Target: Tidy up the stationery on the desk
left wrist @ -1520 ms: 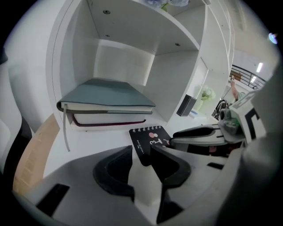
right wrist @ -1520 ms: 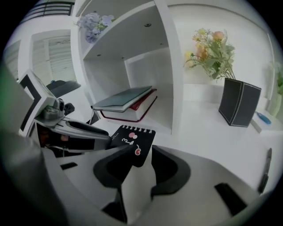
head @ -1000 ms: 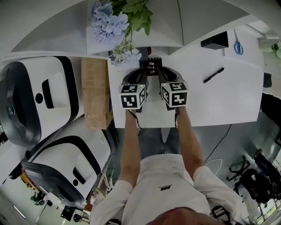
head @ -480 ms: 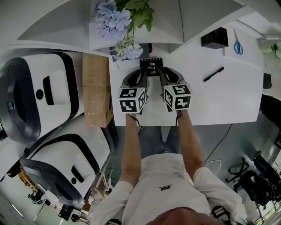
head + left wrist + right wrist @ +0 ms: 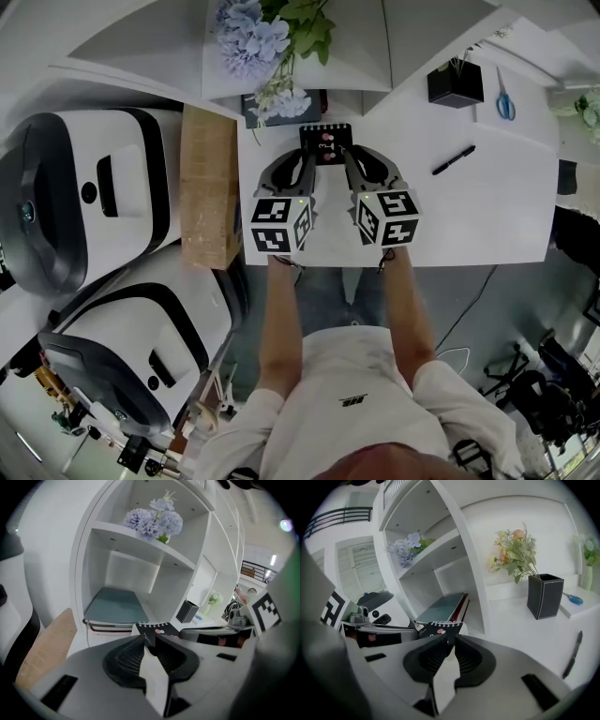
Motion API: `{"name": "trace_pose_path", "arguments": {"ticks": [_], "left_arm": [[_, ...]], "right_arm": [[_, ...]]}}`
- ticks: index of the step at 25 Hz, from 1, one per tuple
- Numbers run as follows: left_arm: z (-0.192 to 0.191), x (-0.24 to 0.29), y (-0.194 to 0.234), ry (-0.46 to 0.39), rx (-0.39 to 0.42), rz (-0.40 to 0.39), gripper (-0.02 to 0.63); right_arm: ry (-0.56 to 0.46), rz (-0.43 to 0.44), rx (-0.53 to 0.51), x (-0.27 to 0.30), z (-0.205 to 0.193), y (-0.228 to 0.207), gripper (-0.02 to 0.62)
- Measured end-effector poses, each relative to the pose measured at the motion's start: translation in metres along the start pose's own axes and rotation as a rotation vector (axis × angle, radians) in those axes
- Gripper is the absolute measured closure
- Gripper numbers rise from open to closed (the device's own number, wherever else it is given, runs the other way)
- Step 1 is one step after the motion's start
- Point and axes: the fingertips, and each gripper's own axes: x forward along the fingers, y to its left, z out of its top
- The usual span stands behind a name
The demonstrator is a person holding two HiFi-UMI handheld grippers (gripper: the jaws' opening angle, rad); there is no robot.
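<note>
Both grippers are on one thing here: the little black spiral notebook (image 5: 325,141), at twelve o'clock from the person, right at the back of the bench (image 5: 469,216) in front of the low shelf opening. The left gripper (image 5: 307,159) takes the near left corner, the right gripper (image 5: 345,159) the near right one. That makes sense to me: a thin pad pinched at one corner would swing, while two corners hold it level and square to the shelf (image 5: 150,550).

Look along the left gripper (image 5: 149,641): its jaws are drawn in to a narrow slit, clamped on the notebook's (image 5: 157,630) corner, spiral edge pointing away. It's the same story on the right gripper (image 5: 450,641), with jaws nipped tight on the notebook (image 5: 440,629) and nothing else between them. (Whether the pad is clear of the bench or resting on it, I can't tell.)

Dead ahead at twelve, a teal book (image 5: 115,606) lies flat in the bottom compartment, and my read is that the notebook is being lined up to join it.

The other stationery waits. The pen (image 5: 455,159) lies loose at two o'clock, well apart from the black pen holder (image 5: 456,84) at one o'clock. The scissors (image 5: 505,98) sit just beside that holder, further right. It looks like early days for this tidy-up.
</note>
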Motion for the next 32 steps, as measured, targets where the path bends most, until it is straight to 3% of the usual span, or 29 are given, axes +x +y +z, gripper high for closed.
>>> {"name": "trace_pose_path", "arguments": {"ticks": [11,25,32], "left_arm": [[0.031,-0.017,-0.002,-0.069,0.011,-0.003,0.606],[0.041,0.001,0.056,-0.113,-0.090,0.091,0.606],[0.035,0.004,0.057,-0.111,-0.122,0.079,0.606]], "right_arm": [[-0.070,0.021,-0.011,-0.009,0.034,0.011,0.560],[-0.088,0.114,-0.074,0.081,0.074,0.024,0.565],[-0.124,0.142,-0.101,0.108,0.092,0.028,0.566]]}}
